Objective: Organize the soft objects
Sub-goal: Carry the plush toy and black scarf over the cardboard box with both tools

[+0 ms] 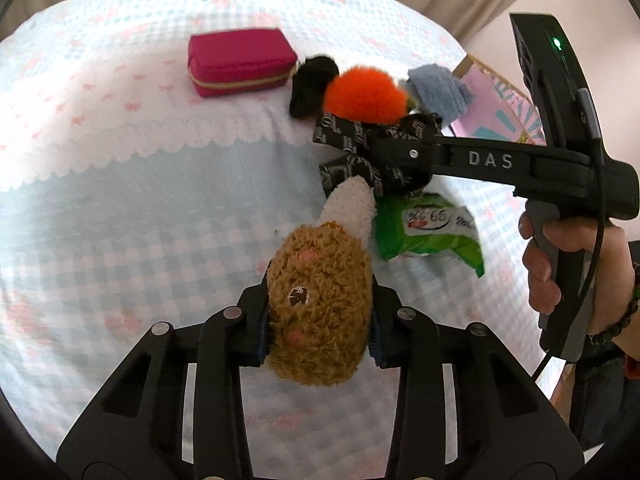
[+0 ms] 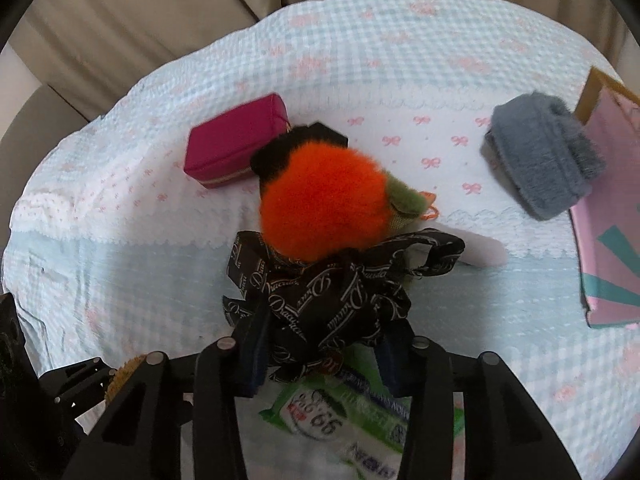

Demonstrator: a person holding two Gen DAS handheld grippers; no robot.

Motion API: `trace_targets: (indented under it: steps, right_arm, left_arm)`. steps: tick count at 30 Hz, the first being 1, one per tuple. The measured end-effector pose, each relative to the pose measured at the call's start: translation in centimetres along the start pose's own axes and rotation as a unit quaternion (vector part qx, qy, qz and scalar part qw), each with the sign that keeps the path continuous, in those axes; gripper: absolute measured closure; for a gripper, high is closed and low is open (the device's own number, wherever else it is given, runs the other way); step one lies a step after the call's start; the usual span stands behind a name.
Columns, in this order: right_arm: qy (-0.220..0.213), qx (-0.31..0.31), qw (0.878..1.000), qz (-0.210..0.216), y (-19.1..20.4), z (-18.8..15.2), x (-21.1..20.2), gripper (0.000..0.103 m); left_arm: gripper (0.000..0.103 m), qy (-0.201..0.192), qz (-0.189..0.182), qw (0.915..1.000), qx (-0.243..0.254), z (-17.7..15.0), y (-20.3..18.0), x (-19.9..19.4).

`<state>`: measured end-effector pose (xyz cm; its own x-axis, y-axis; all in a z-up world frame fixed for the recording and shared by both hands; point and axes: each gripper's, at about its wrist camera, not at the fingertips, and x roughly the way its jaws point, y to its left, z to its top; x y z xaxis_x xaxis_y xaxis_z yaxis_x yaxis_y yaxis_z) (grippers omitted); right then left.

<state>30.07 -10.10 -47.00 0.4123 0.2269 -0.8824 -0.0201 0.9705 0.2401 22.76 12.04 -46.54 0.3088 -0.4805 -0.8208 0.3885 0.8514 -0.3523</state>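
Observation:
My left gripper [image 1: 320,320] is shut on a brown curly plush toy [image 1: 320,300] with a white part [image 1: 352,204], held above the bedspread. My right gripper [image 2: 320,344] is shut on a black ribbon bow with white script [image 2: 332,292]; the bow also shows in the left wrist view [image 1: 372,152] beside the plush. Just beyond the bow lies an orange fluffy toy [image 2: 320,200] with a green part [image 2: 404,200] and a black fuzzy piece [image 2: 288,152]. A grey-blue knit roll [image 2: 540,160] lies at the right.
A magenta zip pouch [image 2: 236,144] lies at the back left of the blue-checked bedspread [image 2: 120,272]. A green wet-wipe pack [image 2: 360,416] lies under my right gripper. A pink box [image 2: 608,220] sits at the right edge. Beige curtains hang behind.

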Motion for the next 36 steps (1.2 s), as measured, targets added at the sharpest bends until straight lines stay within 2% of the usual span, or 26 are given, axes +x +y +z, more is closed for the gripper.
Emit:
trace_targets:
  steps: [9,18,27,32,36]
  right_arm:
    - [-0.022,0.017,1.0,-0.008,0.9,0.1,-5.8,0.063]
    - [-0.066,0.031,0.997,-0.017,1.4,0.8,-15.1,0.063]
    - [-0.13,0.043,0.99,-0.029,-1.8,1.7,-24.7,0.063]
    - [-0.153,0.036,0.987,-0.038,-5.4,2.0,-29.3,0.063]
    - [-0.158,0.024,0.986,-0.036,-9.7,2.4,-32.2,0.063]
  left_arm:
    - [0.071,-0.03,0.014,0.9994,-0.014,1.9,-0.3,-5.5]
    - [0.071,-0.075,0.024,0.9968,-0.011,5.3,-3.4,-13.6]
    - [0.071,-0.127,0.031,0.9914,0.008,10.0,-11.0,-19.0]
    - [0.071,-0.148,0.034,0.9883,0.012,12.5,-17.0,-19.5]
    - [0.071,-0.162,0.043,0.9857,0.009,13.8,-22.1,-18.7]
